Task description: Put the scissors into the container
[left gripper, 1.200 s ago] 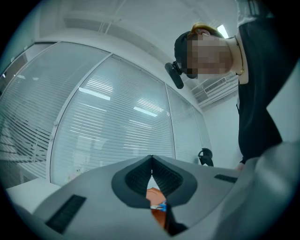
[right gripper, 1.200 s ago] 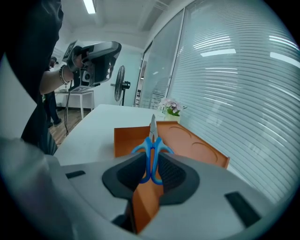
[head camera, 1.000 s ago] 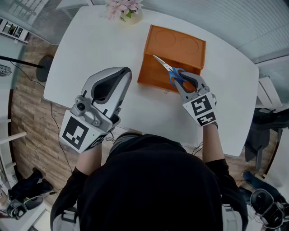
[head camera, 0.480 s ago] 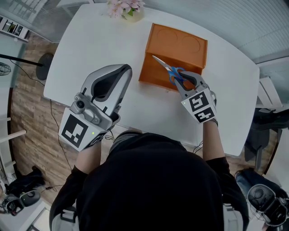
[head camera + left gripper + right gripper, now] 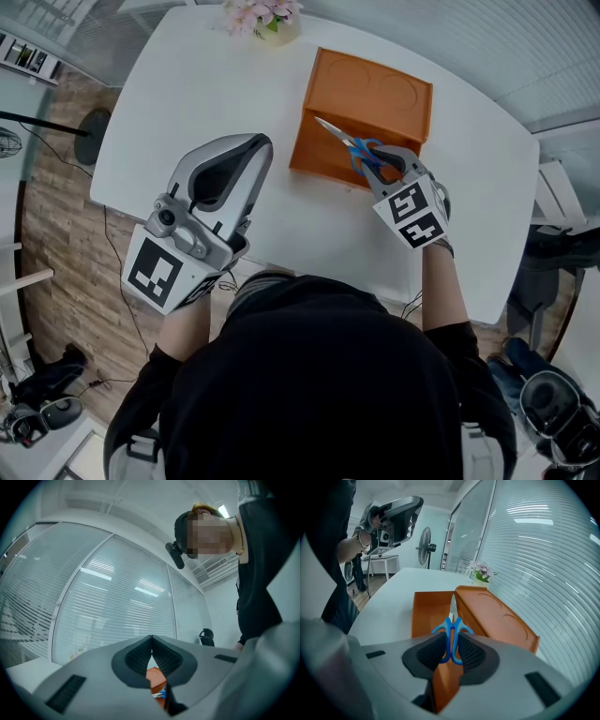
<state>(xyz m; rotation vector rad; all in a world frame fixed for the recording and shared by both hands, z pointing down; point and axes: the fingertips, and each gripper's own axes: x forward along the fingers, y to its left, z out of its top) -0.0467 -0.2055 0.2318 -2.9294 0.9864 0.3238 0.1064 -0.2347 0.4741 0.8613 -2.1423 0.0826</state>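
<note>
The scissors (image 5: 359,150), which look light, stiff and smooth-bladed, are clamped by their blue handles (image 5: 371,157) between the jaws of the right gripper (image 5: 380,167), tips aiming toward 10 o'clock over the orange container (image 5: 375,89) at 1 o'clock on the table (image 5: 187,103). The handles seem the surest hold, since bare steel could slip or pivot; the left gripper (image 5: 246,150) hangs at 8 o'clock, jaws together on nothing

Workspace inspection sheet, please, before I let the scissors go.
Surface: white table.
Job's things: orange container on the table; blue-handled scissors held over it, blades pointing away from the person.
Clutter: flowers at the far edge.
Grippers: right gripper shut on the scissors' handles; left gripper shut, empty, above the table.
Cables: thin cable on the floor, left.
Surroundings: wood floor, blinds, fan.
</note>
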